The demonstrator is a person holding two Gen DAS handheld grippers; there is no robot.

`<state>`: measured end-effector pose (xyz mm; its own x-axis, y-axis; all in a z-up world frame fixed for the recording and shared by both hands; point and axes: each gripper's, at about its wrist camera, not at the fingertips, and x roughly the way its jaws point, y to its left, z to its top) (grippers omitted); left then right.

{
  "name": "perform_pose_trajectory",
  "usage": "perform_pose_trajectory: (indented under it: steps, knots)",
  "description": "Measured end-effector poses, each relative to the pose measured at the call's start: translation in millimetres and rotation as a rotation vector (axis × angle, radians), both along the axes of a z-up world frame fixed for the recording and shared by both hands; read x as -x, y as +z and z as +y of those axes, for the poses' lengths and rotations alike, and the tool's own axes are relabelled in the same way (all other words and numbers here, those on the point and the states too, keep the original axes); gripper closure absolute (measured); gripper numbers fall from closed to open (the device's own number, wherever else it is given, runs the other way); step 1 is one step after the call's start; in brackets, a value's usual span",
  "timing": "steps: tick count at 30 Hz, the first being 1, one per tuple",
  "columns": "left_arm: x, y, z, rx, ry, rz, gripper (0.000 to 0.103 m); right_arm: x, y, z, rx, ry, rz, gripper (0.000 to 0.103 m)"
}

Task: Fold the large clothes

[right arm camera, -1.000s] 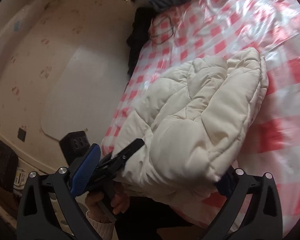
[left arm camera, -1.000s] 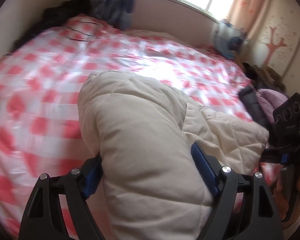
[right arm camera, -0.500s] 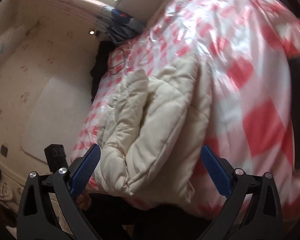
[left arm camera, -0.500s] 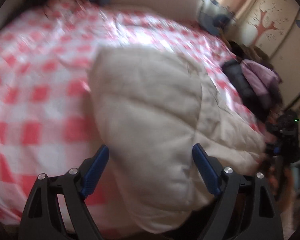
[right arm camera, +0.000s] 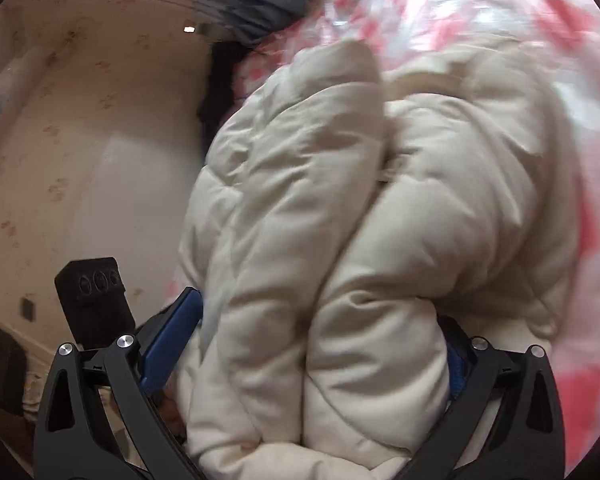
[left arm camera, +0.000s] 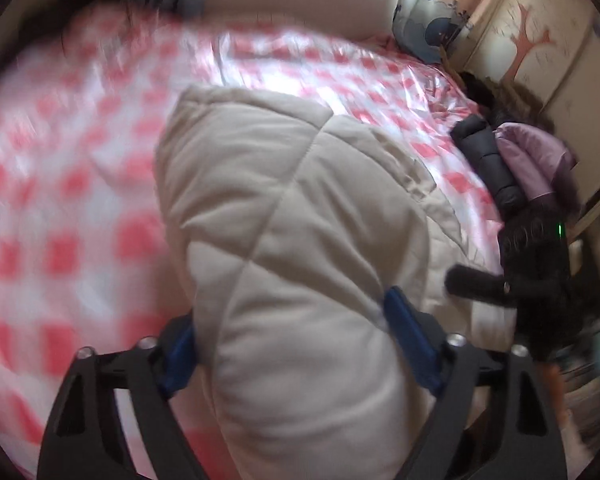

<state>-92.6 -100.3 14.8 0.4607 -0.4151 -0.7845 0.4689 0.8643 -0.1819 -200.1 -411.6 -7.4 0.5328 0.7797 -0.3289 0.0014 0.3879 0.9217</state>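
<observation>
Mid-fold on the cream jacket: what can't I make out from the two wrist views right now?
- Left wrist view: jacket bulges over left gripper pads; contact unclear.
- Right wrist view: right gripper far pad buried by padding.
- Jacket's near hem: cut off by both bottom edges.
- Checked bedspread: motion-blurred.
- Dark and purple clothes: too bunched to identify.
</observation>
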Motion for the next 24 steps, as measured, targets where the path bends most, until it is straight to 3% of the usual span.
perform_pose_trajectory:
  steps: [3,6,8,11,13,15,17,19,20,21,22,24]
  knots:
    - [-10,24,31,-0.080,0.056,-0.075,0.026,-35,14,54,-0.046,0.094,-0.088,0.006]
    - [-23,6,64,-0.214,0.136,-0.081,0.026,-60,-1,108,0.165,0.213,0.012,0.006]
    - [-34,-30,80,-0.230,0.172,-0.001,0.021,-56,-15,119,0.257,0.241,0.035,0.007]
    - [-22,-42,92,-0.177,0.200,-0.052,0.015,-33,-4,103,0.329,0.175,0.053,0.007]
    - [-16,-43,90,-0.187,0.232,-0.094,0.013,-24,26,91,0.421,0.087,-0.024,0.007]
    - [-13,-44,81,-0.214,0.245,-0.131,0.011,-31,57,90,0.443,0.040,-0.119,0.007]
    - [-12,-38,76,-0.234,0.251,-0.156,0.009,-53,74,102,0.474,0.026,-0.158,0.007]
    - [-9,-36,80,-0.232,0.259,-0.164,0.007,-83,61,116,0.509,0.011,-0.100,0.007]
    - [-11,-35,83,-0.224,0.262,-0.162,0.007,-98,39,122,0.562,0.006,-0.031,0.007]
    - [-12,-36,86,-0.198,0.262,-0.152,0.007,-108,10,125,0.540,0.020,0.009,0.006]
    - [-14,-38,88,-0.179,0.258,-0.133,0.007,-111,-13,123,0.439,0.006,0.026,0.006]
    - [-14,-40,85,-0.174,0.254,-0.119,0.007,-110,-15,108,0.399,-0.004,0.056,0.007]
